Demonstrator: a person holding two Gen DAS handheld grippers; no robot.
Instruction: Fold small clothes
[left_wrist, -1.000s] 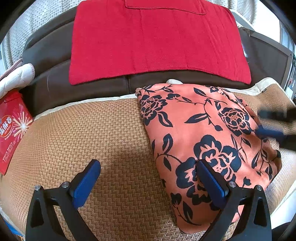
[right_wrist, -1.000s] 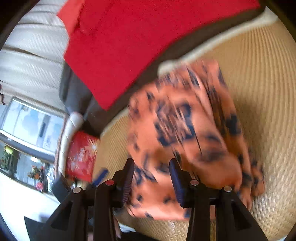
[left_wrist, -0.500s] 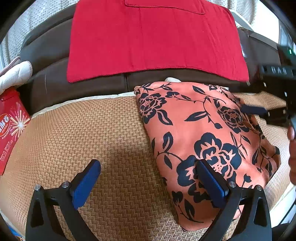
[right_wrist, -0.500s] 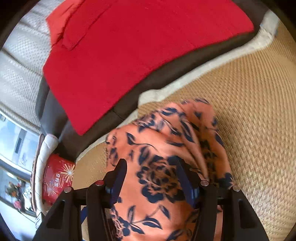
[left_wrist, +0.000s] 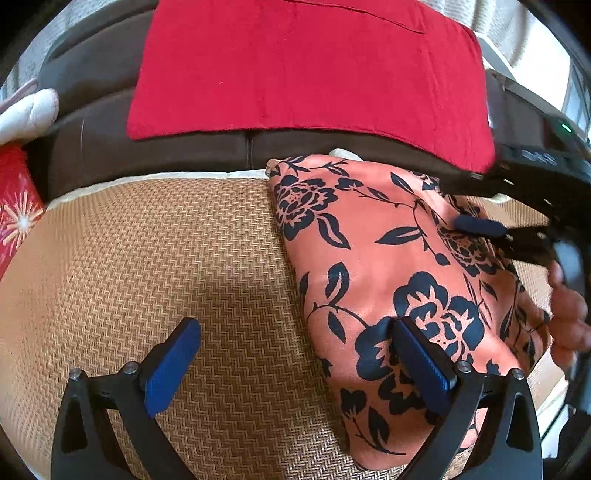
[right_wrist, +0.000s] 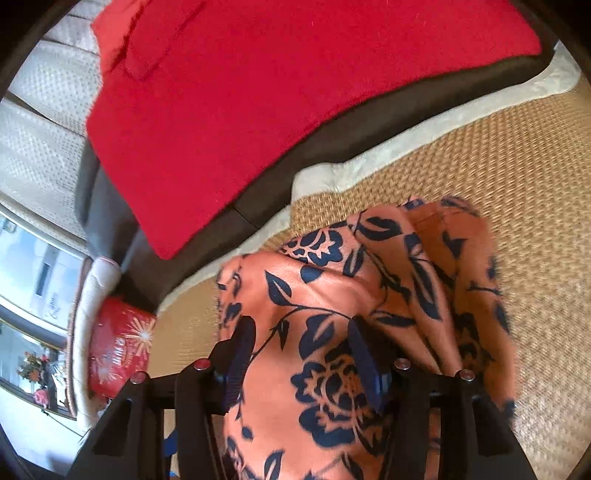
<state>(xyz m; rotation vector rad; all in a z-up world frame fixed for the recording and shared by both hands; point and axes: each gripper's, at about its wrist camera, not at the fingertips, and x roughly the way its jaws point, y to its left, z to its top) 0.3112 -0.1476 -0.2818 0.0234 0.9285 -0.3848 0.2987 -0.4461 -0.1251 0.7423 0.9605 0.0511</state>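
Note:
A folded orange garment with dark blue flowers (left_wrist: 388, 251) lies on the woven mat (left_wrist: 147, 258), bunched into pleats on its right side (right_wrist: 454, 266). My left gripper (left_wrist: 293, 332) is open wide; its right finger hovers over the garment's near left part and its left finger over bare mat. My right gripper (right_wrist: 302, 328) hangs low over the garment's middle, and its jaws are closing. Fabric shows between them, but the pads do not press on it. In the left wrist view the right gripper (left_wrist: 469, 201) reaches in from the right edge, with a person's hand (left_wrist: 569, 314) behind it.
A red cloth (left_wrist: 306, 66) drapes over the dark brown sofa back (left_wrist: 92, 147) behind the mat. A red printed package (right_wrist: 118, 347) and a white padded item (left_wrist: 26, 114) lie at the far left. The mat's cream border (right_wrist: 406, 147) runs along the back.
The right gripper came in over the garment from its right side and its jaws stand wider than a second ago. The left gripper hardly shifted.

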